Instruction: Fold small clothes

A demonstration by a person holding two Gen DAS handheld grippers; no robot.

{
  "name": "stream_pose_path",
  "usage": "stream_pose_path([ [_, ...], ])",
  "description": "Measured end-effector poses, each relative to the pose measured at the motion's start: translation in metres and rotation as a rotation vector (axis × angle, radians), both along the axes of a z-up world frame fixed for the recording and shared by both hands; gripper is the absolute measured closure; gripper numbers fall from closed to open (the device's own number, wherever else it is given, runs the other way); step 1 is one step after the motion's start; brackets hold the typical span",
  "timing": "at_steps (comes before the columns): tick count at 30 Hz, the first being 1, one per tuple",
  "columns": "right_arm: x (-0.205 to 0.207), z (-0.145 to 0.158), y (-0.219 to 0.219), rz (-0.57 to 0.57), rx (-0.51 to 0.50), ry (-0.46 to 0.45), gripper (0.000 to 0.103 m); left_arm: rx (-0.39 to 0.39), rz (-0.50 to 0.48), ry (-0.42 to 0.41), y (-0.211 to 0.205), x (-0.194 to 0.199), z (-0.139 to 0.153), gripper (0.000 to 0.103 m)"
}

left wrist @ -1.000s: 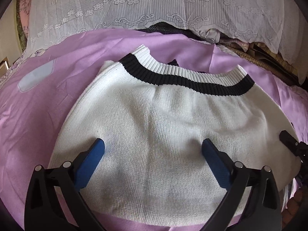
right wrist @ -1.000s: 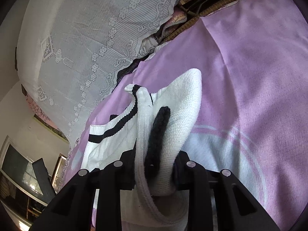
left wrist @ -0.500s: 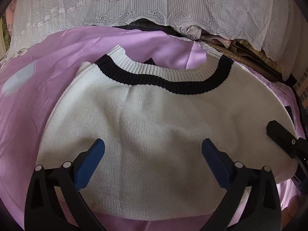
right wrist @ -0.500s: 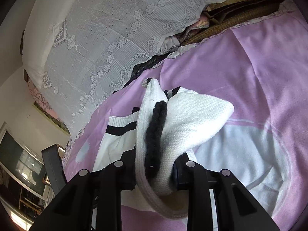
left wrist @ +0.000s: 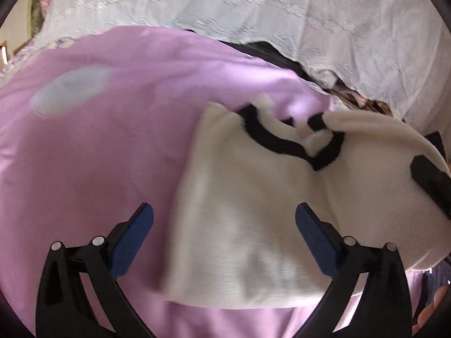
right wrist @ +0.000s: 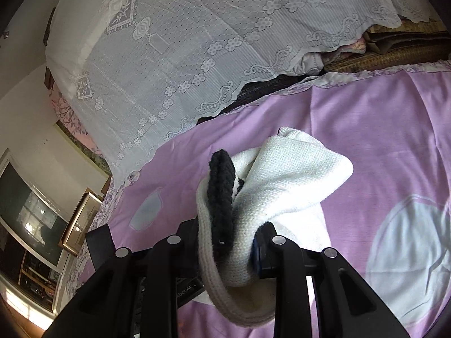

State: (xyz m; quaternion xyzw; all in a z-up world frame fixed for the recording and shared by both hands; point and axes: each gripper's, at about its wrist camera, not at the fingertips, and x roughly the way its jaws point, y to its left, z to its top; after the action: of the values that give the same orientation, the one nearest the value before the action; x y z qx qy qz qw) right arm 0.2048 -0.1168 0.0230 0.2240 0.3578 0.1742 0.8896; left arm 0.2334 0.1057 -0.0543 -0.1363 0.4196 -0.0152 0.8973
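A pink-purple bedsheet [right wrist: 380,129] covered the bed, printed with a small pale grey patch [left wrist: 70,90] toward its left side and a large pale circle [right wrist: 408,253] near its right edge. Along the far edge a white lace cloth [right wrist: 183,56] draped over a pile of dark and brownish fabrics [right wrist: 394,50]. At far left stood a gilt picture frame [right wrist: 81,219] beside a dark window [right wrist: 25,208].

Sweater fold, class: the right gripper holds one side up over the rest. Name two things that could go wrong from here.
1. The right gripper pinches a thick bunch of sweater, hem and black trim together; a layer could slip and spoil the fold.
2. The left gripper is open and holds nothing down, so the sweater body may drag across the purple sheet and crease.
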Motion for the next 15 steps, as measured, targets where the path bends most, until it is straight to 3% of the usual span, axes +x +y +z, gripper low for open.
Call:
stream_pose_path([
  [3, -0.002, -0.001, 0.028, 0.031, -0.006, 0.006, 0.076, 0.114, 0.052, -0.028, 0.034, -0.010, 0.007, 0.005],
  [5, -0.001, -0.005, 0.045, 0.044, -0.021, 0.012, 0.076, 0.135, 0.094, -0.030, 0.060, -0.017, 0.006, 0.005],
  [12, -0.004, -0.040, 0.093, 0.058, -0.099, 0.059, 0.076, -0.085, 0.150, 0.026, 0.122, -0.022, -0.021, 0.005],
  [15, -0.008, -0.052, 0.106, 0.078, -0.151, 0.060, 0.076, -0.059, 0.133, 0.003, 0.116, -0.023, -0.018, 0.005],
])
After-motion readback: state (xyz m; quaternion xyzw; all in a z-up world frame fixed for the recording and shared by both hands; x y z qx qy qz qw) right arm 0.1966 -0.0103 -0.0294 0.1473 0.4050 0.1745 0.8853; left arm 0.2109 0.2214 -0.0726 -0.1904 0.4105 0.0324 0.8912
